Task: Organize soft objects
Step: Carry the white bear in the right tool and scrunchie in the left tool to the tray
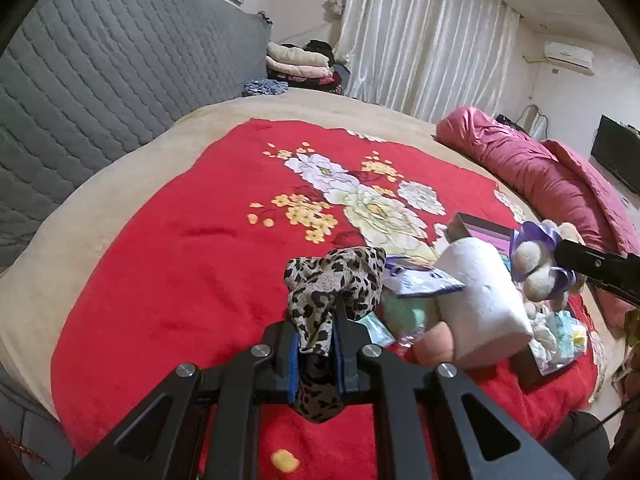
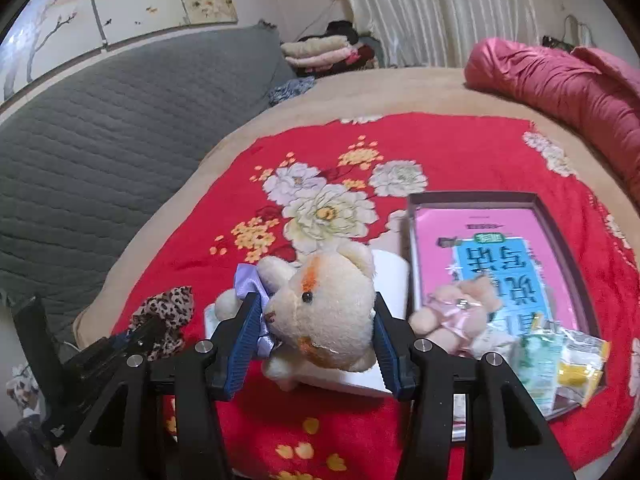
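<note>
The sorting was midway: the left gripper (image 1: 314,346) had its jaws nearly shut on a leopard-print cloth (image 1: 334,280), the right gripper (image 2: 316,344) held a cream teddy bear (image 2: 324,308) between half-open jaws, while a small pink bear (image 2: 452,316) already lay in the box (image 2: 472,197) to their right.

Open red blanket (image 1: 168,264) leftward; clutter (paper roll (image 1: 480,300), box (image 2: 560,264)) crowding the right.

Leopard-print scarf (image 1: 332,280): thin matt cloth. Teddy bear (image 2: 328,312): cream plush, satin ribbon. Blanket (image 1: 180,260): red fleece, matt. Curtain (image 1: 420,40): glossy fabric. Headboard (image 1: 100,80): grey quilted cloth.
</note>
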Tool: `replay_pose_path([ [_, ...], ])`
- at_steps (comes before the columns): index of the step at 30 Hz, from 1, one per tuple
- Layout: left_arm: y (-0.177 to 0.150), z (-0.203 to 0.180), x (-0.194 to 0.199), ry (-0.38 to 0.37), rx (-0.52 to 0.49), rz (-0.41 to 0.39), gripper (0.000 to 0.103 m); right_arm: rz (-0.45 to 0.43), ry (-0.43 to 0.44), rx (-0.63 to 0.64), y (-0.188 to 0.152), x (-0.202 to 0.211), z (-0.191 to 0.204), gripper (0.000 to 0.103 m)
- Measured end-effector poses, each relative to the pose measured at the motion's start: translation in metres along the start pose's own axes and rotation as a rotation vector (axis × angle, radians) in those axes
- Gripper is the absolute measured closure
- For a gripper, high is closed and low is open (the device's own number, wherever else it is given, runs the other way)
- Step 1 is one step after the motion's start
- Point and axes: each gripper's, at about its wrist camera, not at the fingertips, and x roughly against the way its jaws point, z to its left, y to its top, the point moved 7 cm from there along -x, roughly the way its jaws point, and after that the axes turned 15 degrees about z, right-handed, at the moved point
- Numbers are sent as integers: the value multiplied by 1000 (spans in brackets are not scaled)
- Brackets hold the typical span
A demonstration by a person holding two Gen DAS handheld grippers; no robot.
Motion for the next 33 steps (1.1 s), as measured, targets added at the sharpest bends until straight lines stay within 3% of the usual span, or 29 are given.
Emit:
replay_pose_path([
  [11, -10, -42, 10, -4, -94, 8, 90, -58, -32, -10, -35, 28, -28, 49],
  [19, -15, -69, 22, -24, -125, 25, 90, -137, -23, -48, -41, 48, -44, 49],
  [33, -18, -120, 29, -54, -206, 59, 90, -238, -86, -81, -51, 68, -84, 48],
])
